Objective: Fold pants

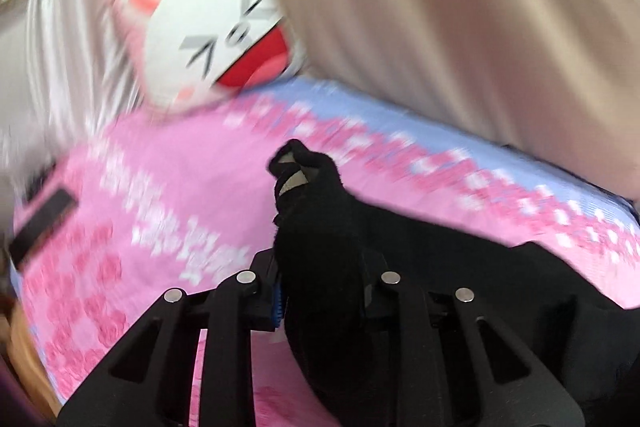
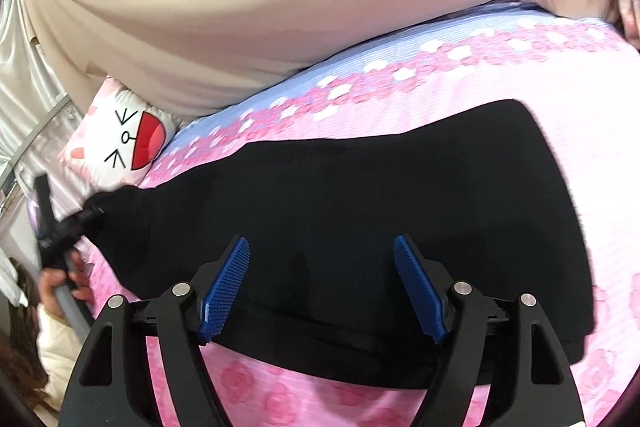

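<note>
The left tongs [image 1: 320, 291] are clamped on a bunched end of the black pants [image 2: 360, 195], lifting it off the pink floral bed [image 2: 520, 67]; the right tongs [image 2: 320, 287] gape empty above the flat part. A fold is under way: next, carry that end across.

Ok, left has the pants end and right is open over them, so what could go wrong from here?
1. The left gripper pinches only a bunched end of the black pants; it may slip out.
2. The right gripper is open over the pants, so the rest could drag across the pink bedsheet.
</note>
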`<state>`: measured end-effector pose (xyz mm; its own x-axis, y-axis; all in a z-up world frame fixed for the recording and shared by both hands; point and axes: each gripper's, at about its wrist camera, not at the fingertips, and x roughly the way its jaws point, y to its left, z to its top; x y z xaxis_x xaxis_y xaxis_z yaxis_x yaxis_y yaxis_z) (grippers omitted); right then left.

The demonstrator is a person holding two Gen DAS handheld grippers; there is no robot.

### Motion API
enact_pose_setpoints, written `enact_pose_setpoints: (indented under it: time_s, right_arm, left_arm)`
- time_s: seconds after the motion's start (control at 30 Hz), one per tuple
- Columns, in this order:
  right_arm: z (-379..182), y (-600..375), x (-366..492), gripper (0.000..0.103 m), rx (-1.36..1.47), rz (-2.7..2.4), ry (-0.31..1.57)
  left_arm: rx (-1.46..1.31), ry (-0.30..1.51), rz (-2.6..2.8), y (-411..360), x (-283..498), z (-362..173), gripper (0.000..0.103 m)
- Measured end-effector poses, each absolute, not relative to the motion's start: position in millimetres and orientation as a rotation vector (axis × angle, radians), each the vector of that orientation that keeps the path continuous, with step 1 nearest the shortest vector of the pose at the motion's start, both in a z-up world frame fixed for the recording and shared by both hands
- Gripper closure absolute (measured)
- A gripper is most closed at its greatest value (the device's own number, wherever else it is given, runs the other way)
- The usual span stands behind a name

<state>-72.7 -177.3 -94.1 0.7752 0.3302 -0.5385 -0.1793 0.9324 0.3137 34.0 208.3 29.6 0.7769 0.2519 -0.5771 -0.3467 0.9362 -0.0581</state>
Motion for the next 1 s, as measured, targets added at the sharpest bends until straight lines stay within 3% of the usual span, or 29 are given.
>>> enact_pose_setpoints:
  time_s: [0.37, 1.0]
  right_arm:
    - [-95.0, -220.6, -93.1, 0.029, 0.272, 0.218, 0.553]
    - [-92.5, -315.4, -137.7, 0.028, 0.451, 0.129, 0.435]
  left_arm:
    - [0.005, 0.477, -0.003, 65.2, 25.0, 92.3, 0.08]
    - [0.204, 0.533, -0.334, -125.7, -8.2, 70.2, 0.08]
